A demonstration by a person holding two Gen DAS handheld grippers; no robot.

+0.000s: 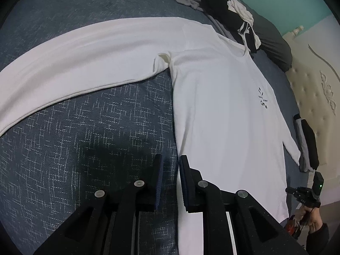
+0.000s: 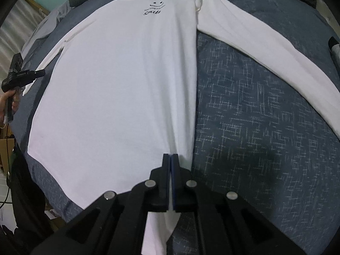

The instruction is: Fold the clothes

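A white shirt (image 2: pixel 114 80) lies flat, print up, on the blue bed (image 2: pixel 265 148), one sleeve (image 1: pixel 80 57) stretched toward the bed's side edge. The left gripper (image 1: pixel 171 165) hovers over the shirt's side hem, fingers slightly parted, holding nothing; the right gripper (image 2: pixel 170 159) has its fingers clenched above the opposite hem.

The white long-sleeved shirt (image 2: pixel 119 80) is soft matt knit cloth, smooth, with a small black print on the chest. Under it the bedspread (image 1: pixel 89 131) is dark blue woven fabric, coarser, flecked with pale crosshatch threads. The left gripper (image 1: pixel 171 182) and the right gripper (image 2: pixel 170 180) are matt black plastic, with dull silvery metal pins and blue pads. At the far right, the headboard (image 1: pixel 314 97) looks tufted, cream and faintly glossy.
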